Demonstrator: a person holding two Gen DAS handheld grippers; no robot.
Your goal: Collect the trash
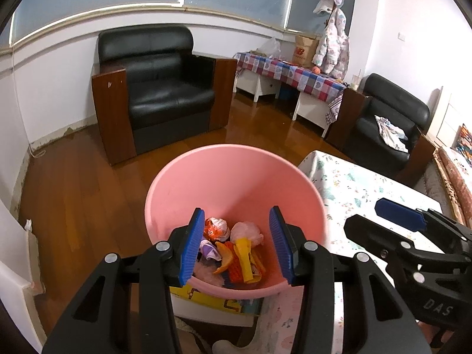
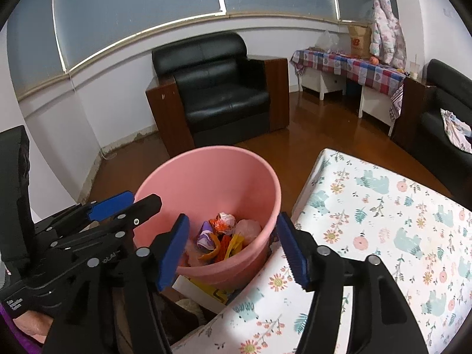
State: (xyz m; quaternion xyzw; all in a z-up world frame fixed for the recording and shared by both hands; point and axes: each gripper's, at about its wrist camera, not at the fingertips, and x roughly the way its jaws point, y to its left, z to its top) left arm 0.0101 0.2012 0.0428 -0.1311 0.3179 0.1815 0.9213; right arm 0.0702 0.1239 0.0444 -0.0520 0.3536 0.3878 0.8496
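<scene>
A pink bin [image 1: 236,180] [image 2: 212,174] stands beside the table and holds crumpled wrappers and scraps [image 1: 233,244] [image 2: 224,236] in orange, yellow, purple and white. My left gripper [image 1: 237,210] hovers over the bin's near rim, open, with nothing between its blue pads [image 1: 191,244]. My right gripper [image 2: 233,215] is open too, over the bin's right side by the table edge, and it holds nothing. In each wrist view the other gripper shows at the side: the right gripper [image 1: 368,215] and the left gripper [image 2: 138,199].
A table with a floral cloth [image 1: 354,183] [image 2: 383,221] lies right of the bin. A yellow box [image 1: 206,295] sits under the bin. A black armchair [image 1: 165,88] [image 2: 218,88] stands behind on the wooden floor. A second armchair [image 1: 389,112] and a checked-cloth table [image 1: 295,70] are at the far right.
</scene>
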